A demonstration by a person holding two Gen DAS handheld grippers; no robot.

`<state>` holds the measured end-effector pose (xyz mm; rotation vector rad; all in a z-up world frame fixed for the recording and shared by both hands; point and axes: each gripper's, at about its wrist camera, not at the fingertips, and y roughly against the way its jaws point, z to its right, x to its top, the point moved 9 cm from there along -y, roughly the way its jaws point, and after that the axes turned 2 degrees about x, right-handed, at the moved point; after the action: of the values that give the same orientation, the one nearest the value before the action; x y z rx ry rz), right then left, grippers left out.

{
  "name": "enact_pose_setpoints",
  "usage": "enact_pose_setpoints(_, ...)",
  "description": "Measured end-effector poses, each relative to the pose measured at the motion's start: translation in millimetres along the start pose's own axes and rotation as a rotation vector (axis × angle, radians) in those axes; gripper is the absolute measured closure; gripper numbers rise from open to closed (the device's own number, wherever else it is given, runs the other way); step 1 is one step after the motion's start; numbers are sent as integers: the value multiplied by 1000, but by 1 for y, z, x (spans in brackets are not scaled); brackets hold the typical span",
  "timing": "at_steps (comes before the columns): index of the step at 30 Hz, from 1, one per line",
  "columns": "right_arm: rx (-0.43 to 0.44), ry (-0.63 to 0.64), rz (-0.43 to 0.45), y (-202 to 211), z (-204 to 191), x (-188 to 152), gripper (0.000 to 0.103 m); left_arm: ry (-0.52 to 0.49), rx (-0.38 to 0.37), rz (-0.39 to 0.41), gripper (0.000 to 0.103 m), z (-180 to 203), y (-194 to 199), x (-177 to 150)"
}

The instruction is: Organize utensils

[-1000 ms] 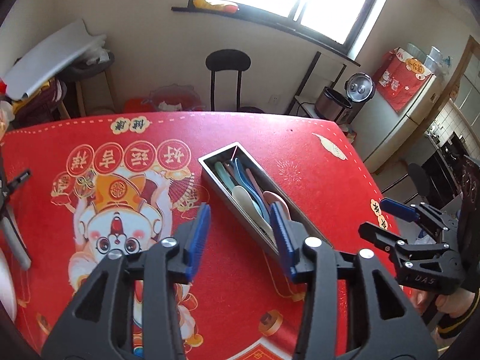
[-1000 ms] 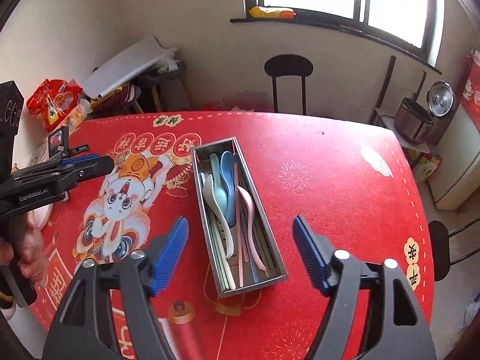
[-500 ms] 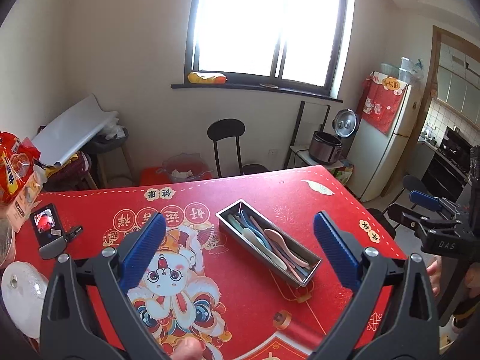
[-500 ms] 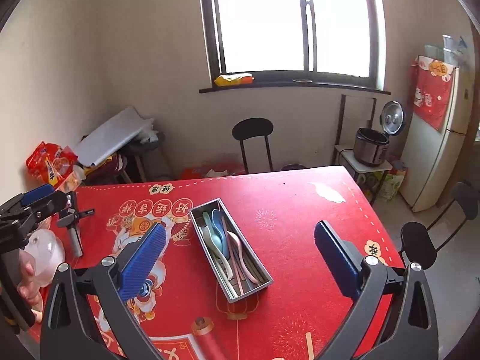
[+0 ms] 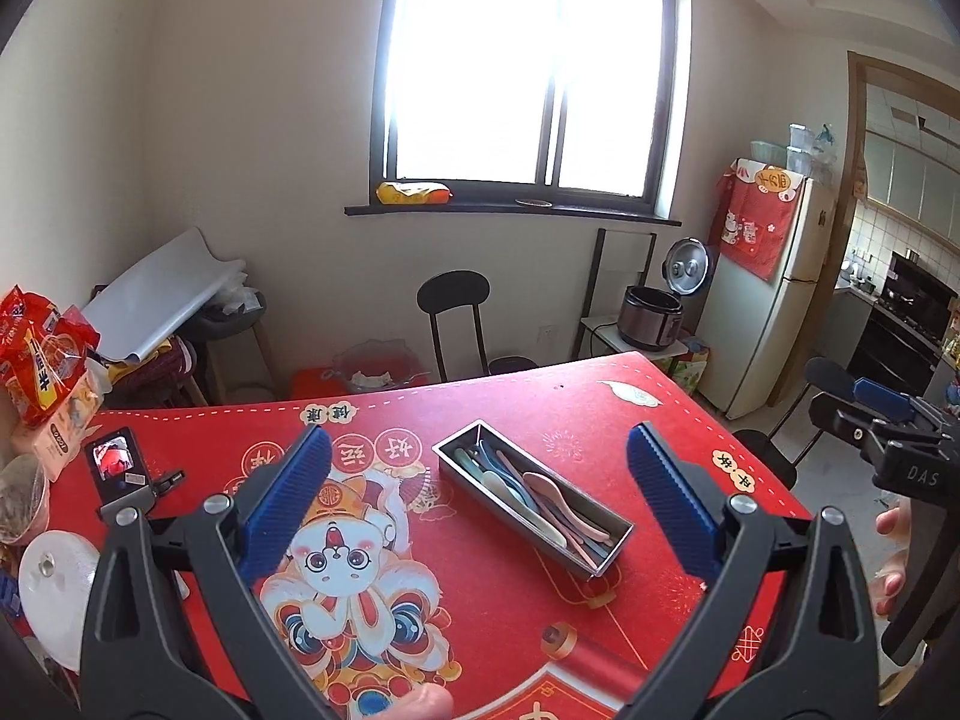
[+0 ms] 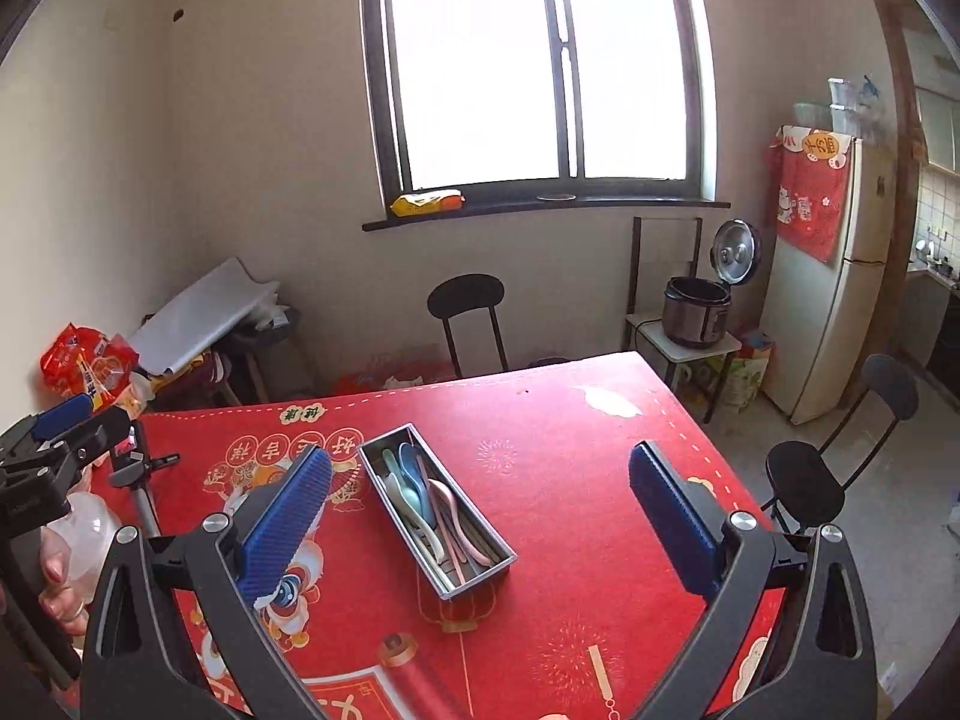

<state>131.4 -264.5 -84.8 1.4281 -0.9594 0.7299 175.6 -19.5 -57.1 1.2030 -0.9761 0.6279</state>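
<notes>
the metal tray (image 6: 451,577) of spoons (image 6: 420,495) lies mid-table, its long axis running diagonally away from me. my right gripper (image 6: 480,525) hovers just this side of the tray, my left gripper (image 5: 480,510) likewise; both jaws gape empty, right looks nearer.

Your window (image 5: 528,66) blows out to pure white and lights the room with daylight. Away from it, fisheye distortion bends walls and corners darken; the table (image 5: 540,396) below stays sharp.
</notes>
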Motion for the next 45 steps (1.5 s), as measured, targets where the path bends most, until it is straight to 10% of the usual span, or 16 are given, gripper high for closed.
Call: enact_pose_setpoints(45, -70, -28, 18, 10, 14, 1, 6, -19, 13, 8, 6, 4, -1, 1)
